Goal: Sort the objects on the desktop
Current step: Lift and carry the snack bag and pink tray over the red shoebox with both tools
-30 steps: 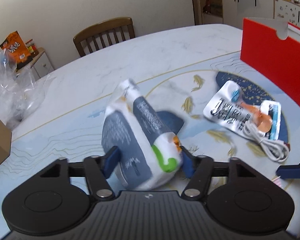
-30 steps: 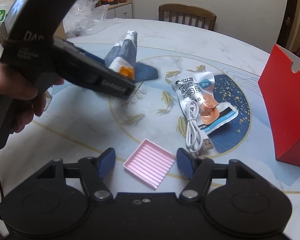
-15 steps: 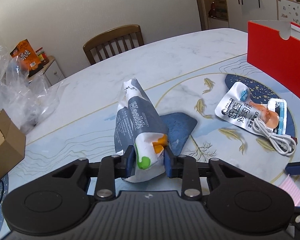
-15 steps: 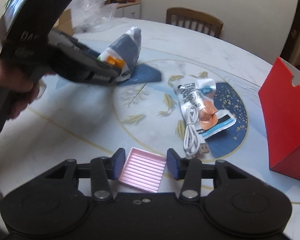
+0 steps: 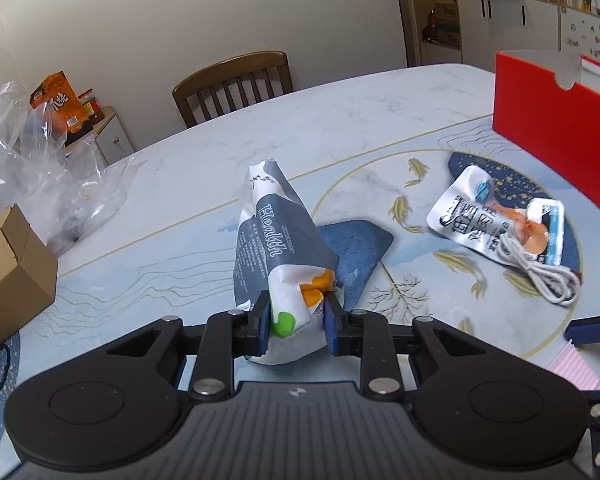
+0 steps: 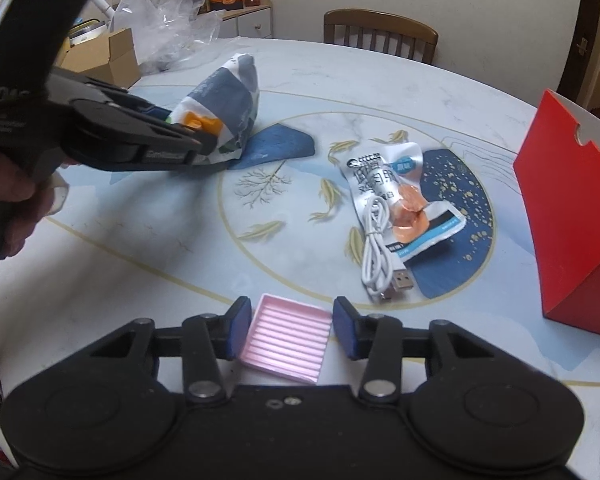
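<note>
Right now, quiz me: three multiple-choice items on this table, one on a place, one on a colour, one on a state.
1. Where does the white USB cable lie?
A. partly on the silver snack pouch
B. inside the red box
C. on the chair

2. What colour is the ridged tray between the right gripper fingers?
A. green
B. pink
C. black

3. What is the left gripper doing?
A. hanging open over bare table
B. shut on the Health bag
C. shut on the cable

Answers: 1 A, its coil overlaps the pouch; 2 B, it shows pale pink; 3 B, both pads press the bag's end.
</note>
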{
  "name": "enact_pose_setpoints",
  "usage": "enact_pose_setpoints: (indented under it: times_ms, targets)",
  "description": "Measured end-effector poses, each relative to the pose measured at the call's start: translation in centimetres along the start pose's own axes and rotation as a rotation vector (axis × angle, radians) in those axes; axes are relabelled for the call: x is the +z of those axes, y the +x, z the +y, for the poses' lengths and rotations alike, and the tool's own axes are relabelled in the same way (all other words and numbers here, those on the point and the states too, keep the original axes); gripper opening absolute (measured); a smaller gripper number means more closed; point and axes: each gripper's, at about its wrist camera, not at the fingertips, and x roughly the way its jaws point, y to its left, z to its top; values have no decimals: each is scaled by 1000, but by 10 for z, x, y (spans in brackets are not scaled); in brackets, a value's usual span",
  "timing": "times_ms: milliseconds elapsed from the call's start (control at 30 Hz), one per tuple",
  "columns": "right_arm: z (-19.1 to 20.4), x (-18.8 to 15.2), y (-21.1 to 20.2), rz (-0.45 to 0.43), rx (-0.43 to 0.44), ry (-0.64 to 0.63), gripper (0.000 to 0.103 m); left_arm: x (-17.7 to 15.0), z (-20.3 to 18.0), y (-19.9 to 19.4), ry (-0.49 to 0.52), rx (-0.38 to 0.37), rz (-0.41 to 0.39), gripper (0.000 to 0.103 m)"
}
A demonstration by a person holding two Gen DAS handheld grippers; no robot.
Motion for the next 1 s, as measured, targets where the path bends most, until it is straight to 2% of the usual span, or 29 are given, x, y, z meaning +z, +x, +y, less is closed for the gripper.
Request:
enact_pose_setpoints:
  times_ms: [500, 600, 767, 1000]
  targets:
    - [-35, -4, -55, -33, -43, 52, 43, -6, -29, -67, -35, -232, -12, 22]
    - [-45, -4, -67, -35, -59, 60, 44, -1, -35, -75, -39, -275, 7, 22]
    - [-66, -1, -89, -57, -86, 81, 44, 10, -45, -87, -44, -315, 7, 22]
    - [-99, 5, -120, -118, -123, 98, 44, 37, -72, -105, 2, -340, -60, 22]
